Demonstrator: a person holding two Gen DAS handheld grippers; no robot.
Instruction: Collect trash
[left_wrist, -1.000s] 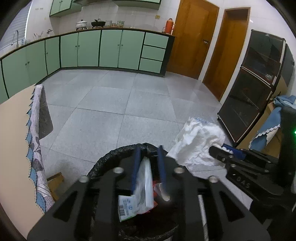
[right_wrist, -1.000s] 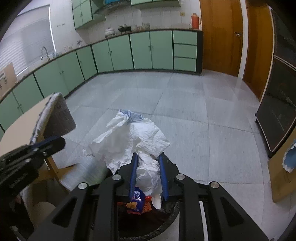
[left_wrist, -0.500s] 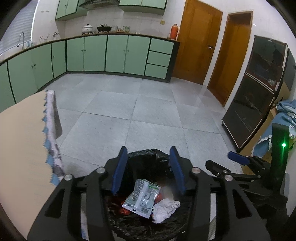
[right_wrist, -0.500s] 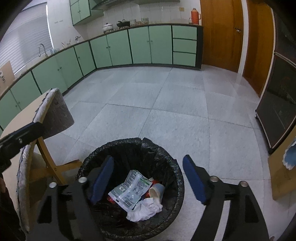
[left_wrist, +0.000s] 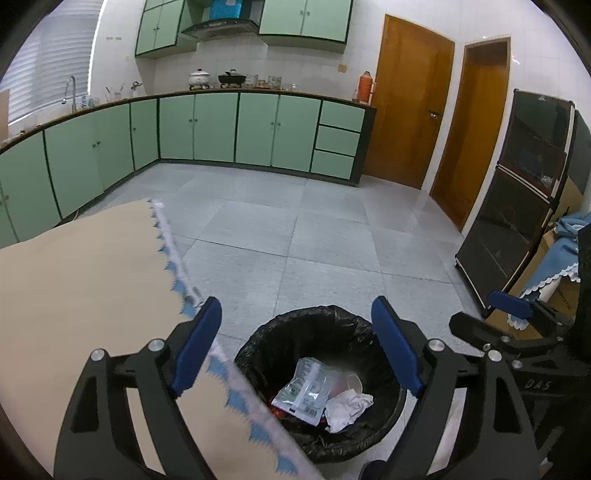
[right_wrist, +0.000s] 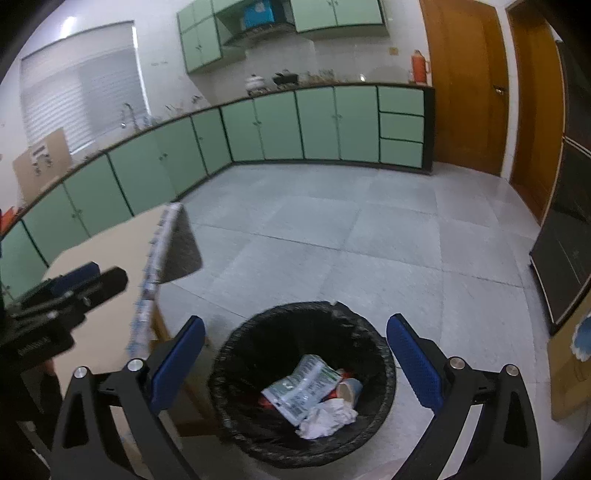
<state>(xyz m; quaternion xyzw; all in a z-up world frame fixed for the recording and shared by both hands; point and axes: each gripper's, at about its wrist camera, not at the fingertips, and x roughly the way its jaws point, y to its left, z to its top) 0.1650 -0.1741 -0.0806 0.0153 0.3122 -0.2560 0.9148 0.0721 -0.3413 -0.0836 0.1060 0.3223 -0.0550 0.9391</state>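
both the left gripper and the right gripper hung over the black-lined trash bin, their jaws having just been opening and now spread wide with nothing between them. the trash lay inside the bin: a printed plastic wrapper, a crumpled white tissue and a small paper cup. this drop looked done, and no more litter showed on the floor or the table, so whatever was left could not be told.
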